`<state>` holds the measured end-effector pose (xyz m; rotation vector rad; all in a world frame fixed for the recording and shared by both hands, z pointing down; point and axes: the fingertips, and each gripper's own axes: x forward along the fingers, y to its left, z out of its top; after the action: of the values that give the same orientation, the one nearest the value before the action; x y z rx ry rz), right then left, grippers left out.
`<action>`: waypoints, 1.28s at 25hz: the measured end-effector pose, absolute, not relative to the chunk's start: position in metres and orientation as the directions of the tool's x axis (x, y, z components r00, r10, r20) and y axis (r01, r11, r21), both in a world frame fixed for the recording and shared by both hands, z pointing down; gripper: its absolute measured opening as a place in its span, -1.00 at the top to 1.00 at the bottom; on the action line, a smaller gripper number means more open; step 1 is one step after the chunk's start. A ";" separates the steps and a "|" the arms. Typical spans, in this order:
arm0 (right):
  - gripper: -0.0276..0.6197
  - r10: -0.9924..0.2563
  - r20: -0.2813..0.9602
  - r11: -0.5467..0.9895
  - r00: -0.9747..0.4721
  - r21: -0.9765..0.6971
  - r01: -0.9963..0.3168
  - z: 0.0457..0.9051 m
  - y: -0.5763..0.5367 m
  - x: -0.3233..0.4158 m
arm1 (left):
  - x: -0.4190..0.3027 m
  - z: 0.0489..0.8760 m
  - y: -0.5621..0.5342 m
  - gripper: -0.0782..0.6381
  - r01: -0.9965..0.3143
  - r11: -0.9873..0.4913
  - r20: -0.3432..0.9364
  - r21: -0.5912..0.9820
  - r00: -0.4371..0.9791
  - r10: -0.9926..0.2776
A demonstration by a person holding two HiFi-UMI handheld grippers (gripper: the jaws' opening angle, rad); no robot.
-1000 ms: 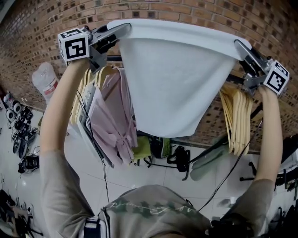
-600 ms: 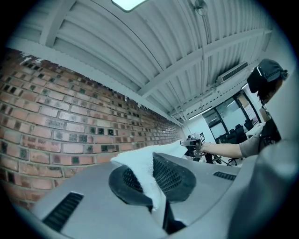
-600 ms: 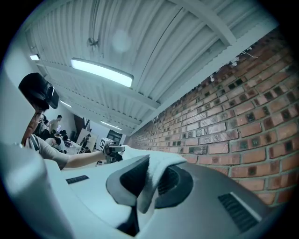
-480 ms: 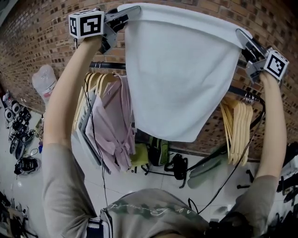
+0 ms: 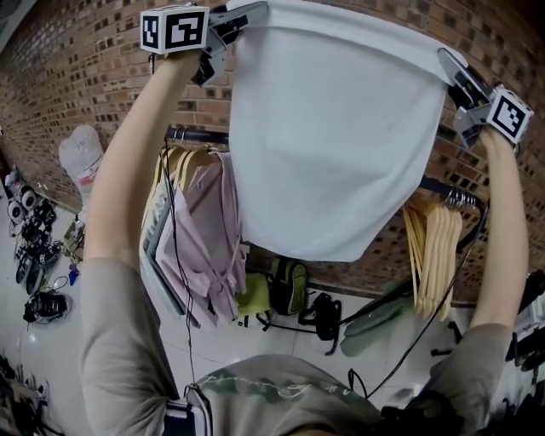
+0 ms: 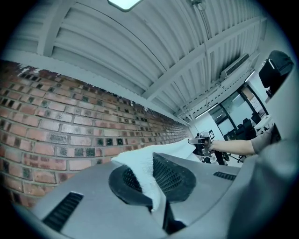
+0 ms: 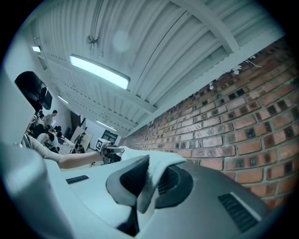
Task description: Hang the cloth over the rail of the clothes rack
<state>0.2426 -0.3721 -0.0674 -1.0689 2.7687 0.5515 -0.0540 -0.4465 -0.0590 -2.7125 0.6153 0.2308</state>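
Observation:
A white cloth [image 5: 332,136] hangs spread between my two raised grippers, above and in front of the dark rail [image 5: 443,185] of the clothes rack. My left gripper [image 5: 249,12] is shut on the cloth's upper left corner [image 6: 140,172]. At the upper right, my right gripper [image 5: 451,64] is shut on the other corner [image 7: 156,170]. The cloth hides the middle stretch of the rail. Each gripper view shows the opposite gripper across the taut top edge: the right gripper [image 6: 200,141] and the left gripper [image 7: 111,150].
A pink garment [image 5: 204,247] and wooden hangers [image 5: 166,183] hang on the rail's left part, more wooden hangers [image 5: 433,247] on its right. A brick wall [image 5: 68,68] stands close behind. Bags [image 5: 289,289] and gear lie on the white floor below.
Both grippers have risen with the cloth stretched between them. The cloth's lower edge now hangs higher, and more of the rail and hangers shows beneath the hands.

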 end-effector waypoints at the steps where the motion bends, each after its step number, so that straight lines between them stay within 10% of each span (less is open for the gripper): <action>1: 0.85 -0.621 -0.247 0.686 -0.744 0.287 -0.669 -0.067 -0.373 0.243 | -0.053 -0.061 -0.447 0.73 -0.445 -0.844 -0.235 -0.299 0.892 -0.387; 32: 0.85 -0.793 -0.007 0.609 -0.610 -0.071 -0.790 0.126 -0.518 0.299 | -0.001 0.145 -0.585 0.73 -0.488 -0.871 0.110 -0.064 0.864 -0.492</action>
<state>0.2989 -0.5179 0.1261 -1.3703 2.7840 -0.0941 -0.0005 -0.5846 0.1447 -2.9996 0.7884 -0.1907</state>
